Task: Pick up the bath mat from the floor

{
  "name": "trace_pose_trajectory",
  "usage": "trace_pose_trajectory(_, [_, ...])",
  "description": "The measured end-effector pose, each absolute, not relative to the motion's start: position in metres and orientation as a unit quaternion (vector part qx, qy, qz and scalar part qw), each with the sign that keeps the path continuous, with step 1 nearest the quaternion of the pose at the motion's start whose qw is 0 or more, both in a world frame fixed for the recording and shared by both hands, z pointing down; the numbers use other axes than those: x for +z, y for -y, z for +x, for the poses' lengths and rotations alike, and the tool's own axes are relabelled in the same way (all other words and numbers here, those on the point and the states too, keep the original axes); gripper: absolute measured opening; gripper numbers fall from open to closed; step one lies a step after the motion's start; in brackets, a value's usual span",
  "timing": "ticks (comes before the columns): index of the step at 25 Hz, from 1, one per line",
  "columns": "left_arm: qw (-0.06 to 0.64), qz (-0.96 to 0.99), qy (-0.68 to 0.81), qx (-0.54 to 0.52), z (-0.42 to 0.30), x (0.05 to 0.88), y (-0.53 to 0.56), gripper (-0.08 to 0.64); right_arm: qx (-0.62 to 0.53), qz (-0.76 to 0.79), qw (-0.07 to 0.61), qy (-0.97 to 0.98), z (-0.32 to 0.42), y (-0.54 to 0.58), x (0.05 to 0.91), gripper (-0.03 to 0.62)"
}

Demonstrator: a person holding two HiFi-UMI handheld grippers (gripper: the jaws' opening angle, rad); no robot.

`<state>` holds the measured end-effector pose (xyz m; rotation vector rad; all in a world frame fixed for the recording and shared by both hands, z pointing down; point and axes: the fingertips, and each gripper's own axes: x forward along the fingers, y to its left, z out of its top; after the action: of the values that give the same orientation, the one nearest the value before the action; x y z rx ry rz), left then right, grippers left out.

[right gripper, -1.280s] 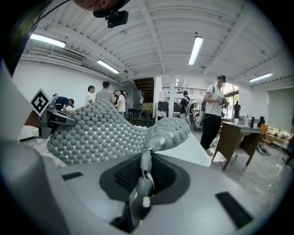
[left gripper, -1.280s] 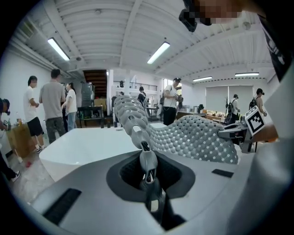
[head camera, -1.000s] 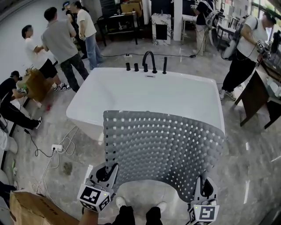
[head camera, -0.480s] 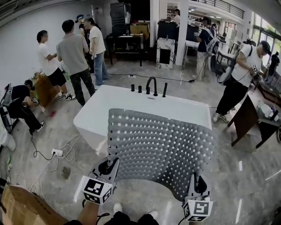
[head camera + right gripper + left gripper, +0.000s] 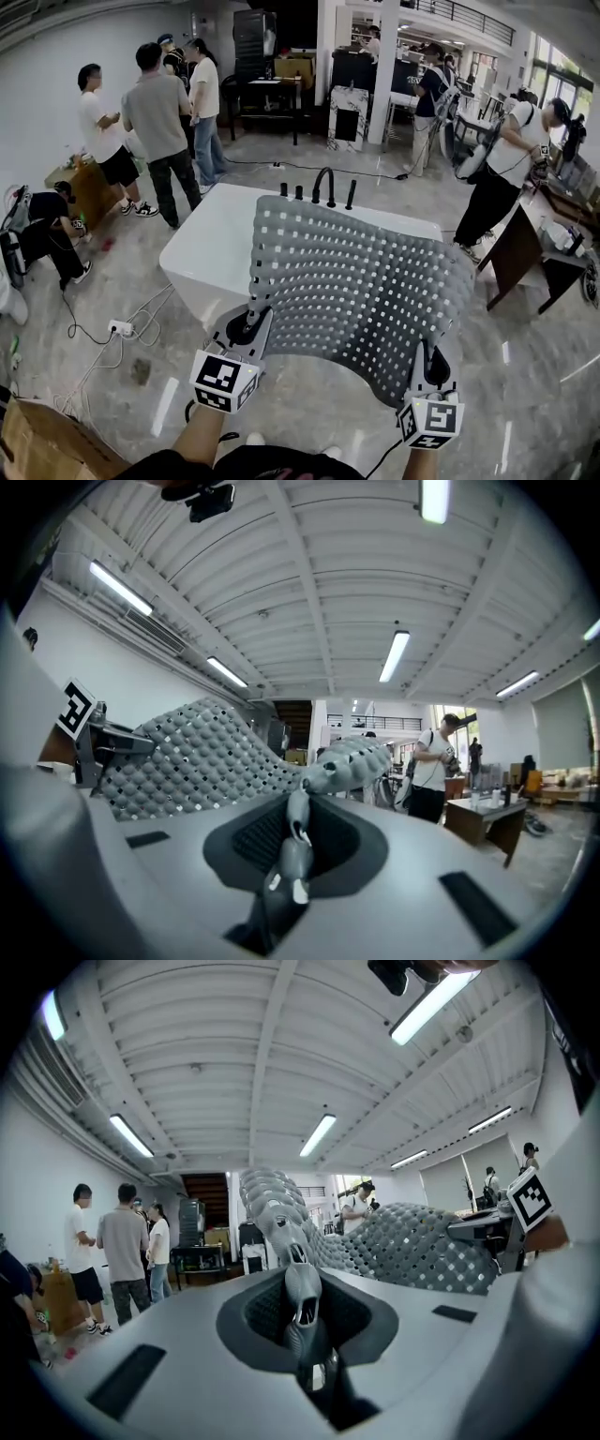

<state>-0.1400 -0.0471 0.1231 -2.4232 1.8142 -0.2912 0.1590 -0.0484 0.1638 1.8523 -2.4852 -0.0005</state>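
Note:
A grey perforated bath mat (image 5: 361, 286) hangs spread in the air in front of me, held by its two near corners. My left gripper (image 5: 251, 323) is shut on its left corner and my right gripper (image 5: 433, 364) is shut on its right corner. In the left gripper view the mat (image 5: 281, 1213) rises from between the pinched jaws and curls off to the right. In the right gripper view the mat (image 5: 202, 752) runs from the jaws up to the left. The mat hides most of the white bathtub (image 5: 211, 248) behind it.
A black faucet set (image 5: 323, 187) stands at the tub's far rim. Several people stand at the back left (image 5: 155, 117) and right (image 5: 506, 173); one crouches at the left (image 5: 42, 225). Cables and a power strip (image 5: 120, 326) lie on the floor left. A cardboard box (image 5: 42, 445) sits at the lower left.
Both grippers have lifted the mat higher and tilted its top edge away, so it now covers the tub up to the faucet. The head view has tipped upward.

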Motion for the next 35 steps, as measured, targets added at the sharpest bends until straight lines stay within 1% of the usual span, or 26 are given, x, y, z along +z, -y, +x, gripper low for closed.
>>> trace_pose_trajectory(16, [0.048,-0.804,-0.588,-0.079,-0.162,0.119,0.039,0.044,-0.008,0.600,0.013,0.800,0.122,0.043,0.148,0.064])
trace_pose_trajectory(26, [0.042,-0.800,-0.593,-0.080,-0.170,0.128,0.037,0.044,-0.002,0.599,0.013,0.801,0.116,0.043,0.157,0.064])
trace_pose_trajectory(32, [0.045,-0.797,-0.596,-0.082,-0.146,0.141,0.020,0.044,-0.003,0.595,0.013,0.804,0.140,0.029,0.170,0.064])
trace_pose_trajectory(35, [0.042,-0.797,-0.596,-0.085,-0.161,0.134,0.023,0.044,-0.002,0.594,0.017,0.804,0.126,0.032,0.162,0.064])
